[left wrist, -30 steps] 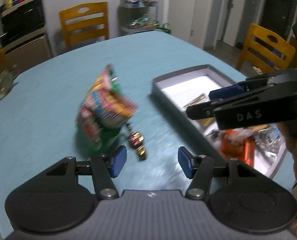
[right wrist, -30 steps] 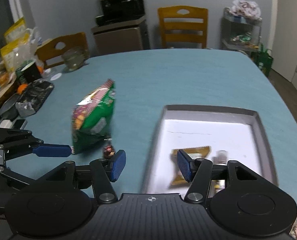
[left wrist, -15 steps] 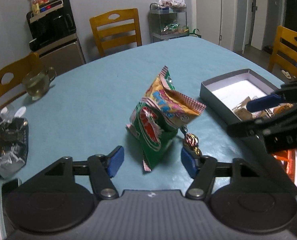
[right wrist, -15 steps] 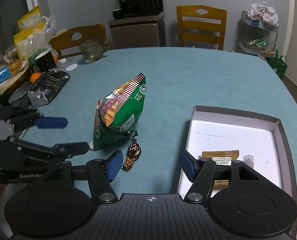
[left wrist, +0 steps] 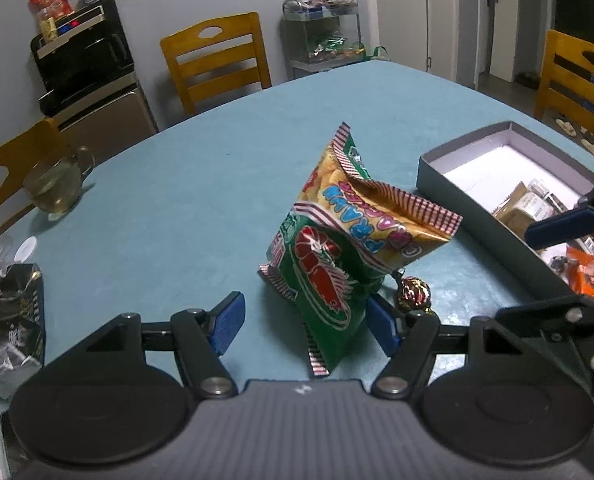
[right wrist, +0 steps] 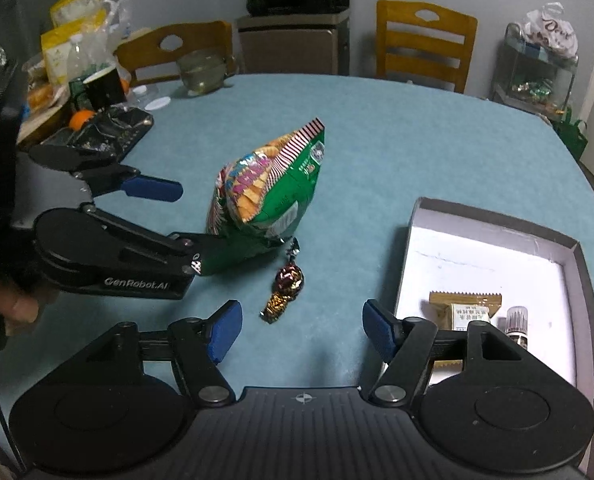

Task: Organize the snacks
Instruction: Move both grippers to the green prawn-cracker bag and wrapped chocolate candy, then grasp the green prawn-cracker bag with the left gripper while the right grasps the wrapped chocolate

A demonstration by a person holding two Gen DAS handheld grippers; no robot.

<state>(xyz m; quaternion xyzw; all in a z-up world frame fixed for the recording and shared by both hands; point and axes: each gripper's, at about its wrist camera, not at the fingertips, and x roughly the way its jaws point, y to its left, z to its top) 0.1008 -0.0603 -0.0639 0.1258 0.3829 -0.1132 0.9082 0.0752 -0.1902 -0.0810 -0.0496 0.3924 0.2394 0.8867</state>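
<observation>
I am bringing my left fingers (left wrist: 301, 322), standing apart, around the foot of the prawn-cracker bag (left wrist: 337, 248) on the desk (left wrist: 177, 208), their right pad hidden behind it, so contact is unclear. My right fingers (right wrist: 299, 328) are opening on nothing, the wrapped candy (right wrist: 285, 286) just ahead and the box (right wrist: 493, 224) to their right. Next, I judge, closing gently on the bag.

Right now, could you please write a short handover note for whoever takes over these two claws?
Left claw: open, astride the lower end of the prawn cracker bag, no grip visible.
Right claw: empty, jaws opening, hovering near the wrapped candy.
Both items lie on the table, outside the grey box.
Done: several snacks are already in the box.
Left: box the bag and the candy.
</observation>
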